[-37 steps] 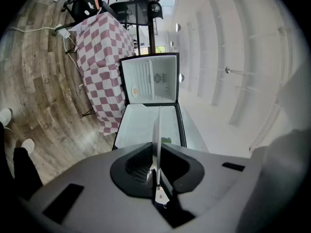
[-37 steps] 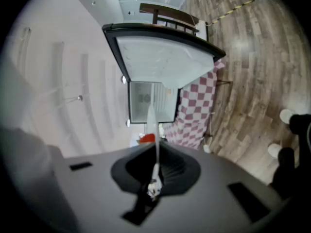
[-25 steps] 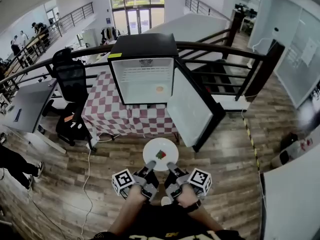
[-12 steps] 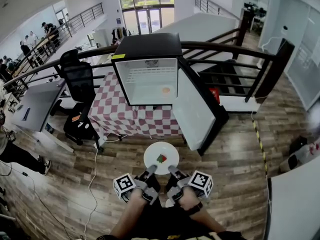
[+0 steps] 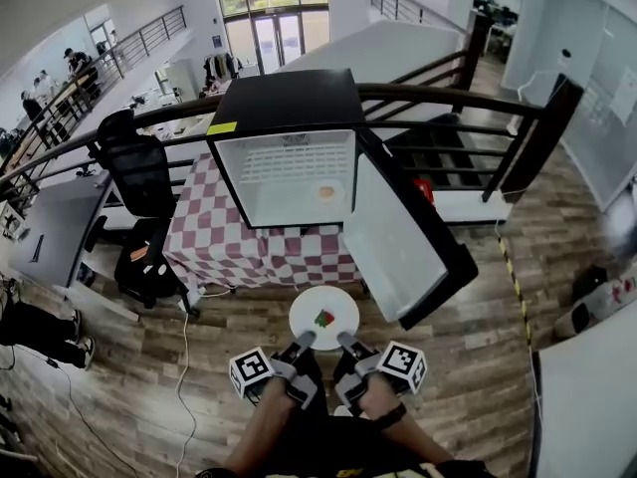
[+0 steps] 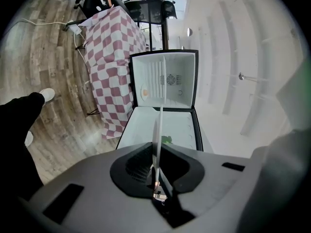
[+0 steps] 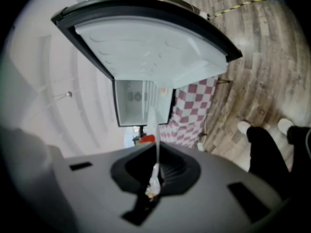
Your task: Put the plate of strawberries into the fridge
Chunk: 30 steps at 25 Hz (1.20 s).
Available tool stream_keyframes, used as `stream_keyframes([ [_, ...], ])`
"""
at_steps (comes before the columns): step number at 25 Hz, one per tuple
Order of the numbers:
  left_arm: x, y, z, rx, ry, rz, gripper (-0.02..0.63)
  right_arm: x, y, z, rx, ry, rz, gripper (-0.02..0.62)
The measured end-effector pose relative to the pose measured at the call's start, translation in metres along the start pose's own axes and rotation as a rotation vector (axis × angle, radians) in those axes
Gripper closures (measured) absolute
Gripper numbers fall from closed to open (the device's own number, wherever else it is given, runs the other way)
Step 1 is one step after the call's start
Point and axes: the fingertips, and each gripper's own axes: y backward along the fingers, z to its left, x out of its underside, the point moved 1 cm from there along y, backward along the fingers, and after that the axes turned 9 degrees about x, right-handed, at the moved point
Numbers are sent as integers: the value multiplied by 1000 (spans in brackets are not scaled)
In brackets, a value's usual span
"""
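Note:
A white plate carrying a strawberry hangs level over the wood floor, in front of the open fridge. My left gripper is shut on the plate's near left rim and my right gripper on its near right rim. The left gripper view has the plate edge-on between the left gripper's jaws, the fridge straight ahead. From the right gripper the plate also appears edge-on, with the strawberry behind it.
The fridge stands on a table with a red-checked cloth; its door swings out to the right, toward me. A small orange thing lies inside. A black office chair is at the left, a railing behind.
The fridge and its door look slightly larger and nearer than a second ago. Both grippers still hold the plate the same way.

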Motion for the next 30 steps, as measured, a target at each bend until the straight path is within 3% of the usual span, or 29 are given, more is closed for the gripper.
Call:
stream_keyframes([
  [6, -71, -27, -21, 16, -24, 2, 558, -8, -60, 47, 6, 11, -5, 566],
  [12, -133, -46, -54, 57, -45, -3, 558, -7, -114, 96, -50, 48, -20, 566],
  [17, -175, -49, -51, 51, -30, -1, 558, -3, -153, 109, 3, 70, -23, 566],
  [22, -214, -43, -50, 42, -39, -10, 558, 5, -193, 123, -17, 90, -12, 565],
  [30, -255, -49, -57, 66, -30, 2, 558, 11, -225, 143, 21, 87, -27, 566],
])
